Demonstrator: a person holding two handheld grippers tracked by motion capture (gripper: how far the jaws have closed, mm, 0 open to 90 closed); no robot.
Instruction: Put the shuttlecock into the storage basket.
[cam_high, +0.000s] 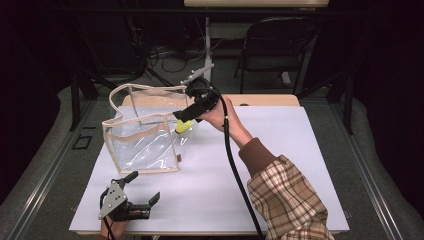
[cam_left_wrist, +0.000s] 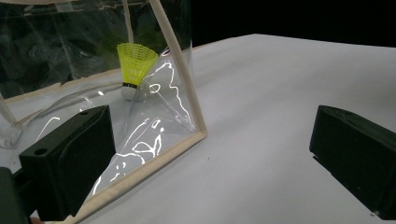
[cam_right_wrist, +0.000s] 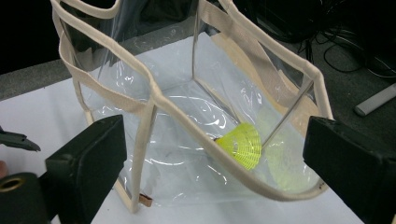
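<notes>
Standing around the shuttlecock (cam_right_wrist: 243, 145), clear bag (cam_right_wrist: 140, 105) walls block both claws.

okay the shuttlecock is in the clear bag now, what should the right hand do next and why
Probably lift the right tongs up and away from the clear bag. Their jaws stand open with nothing between them, and the yellow shuttlecock already lies on the bag's bottom, so nothing is left to release.

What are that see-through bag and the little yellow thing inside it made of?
The tote bag looks like clear, glossy vinyl: it shows sharp glare and creases, and its edges and handles carry matte beige trim, seemingly woven fabric. The shuttlecock seems to be plastic, with a bright yellow, finely meshed skirt.
</notes>
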